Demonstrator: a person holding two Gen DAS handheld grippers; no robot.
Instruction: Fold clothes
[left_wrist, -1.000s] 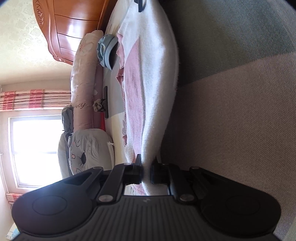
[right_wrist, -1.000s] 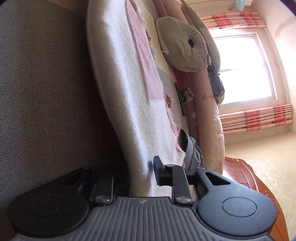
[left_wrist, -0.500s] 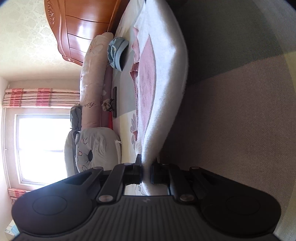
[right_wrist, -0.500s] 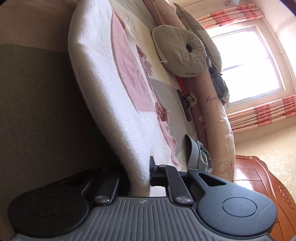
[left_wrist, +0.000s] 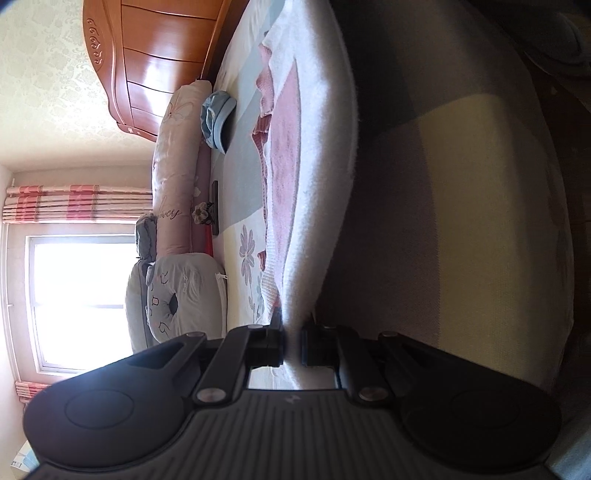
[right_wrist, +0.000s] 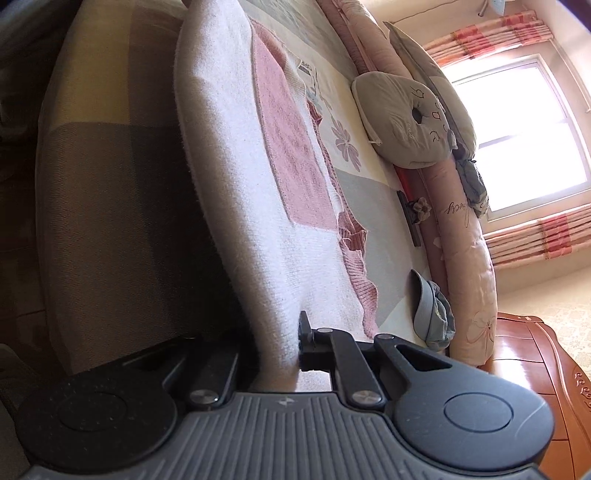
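A: Your left gripper is clamped on one end of the white-and-pink sweater, lifting that edge off the bed.

B: And your right gripper pinches the other end, so the sweater hangs between you, mid-fold by my reckoning.

A: Carry both ends evenly over the part lying flat, then let go together.

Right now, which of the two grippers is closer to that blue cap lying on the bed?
Right. The right gripper pinches the white-and-pink sweater beside the blue cap; the left gripper holds the far end, nearer the grey pillow.
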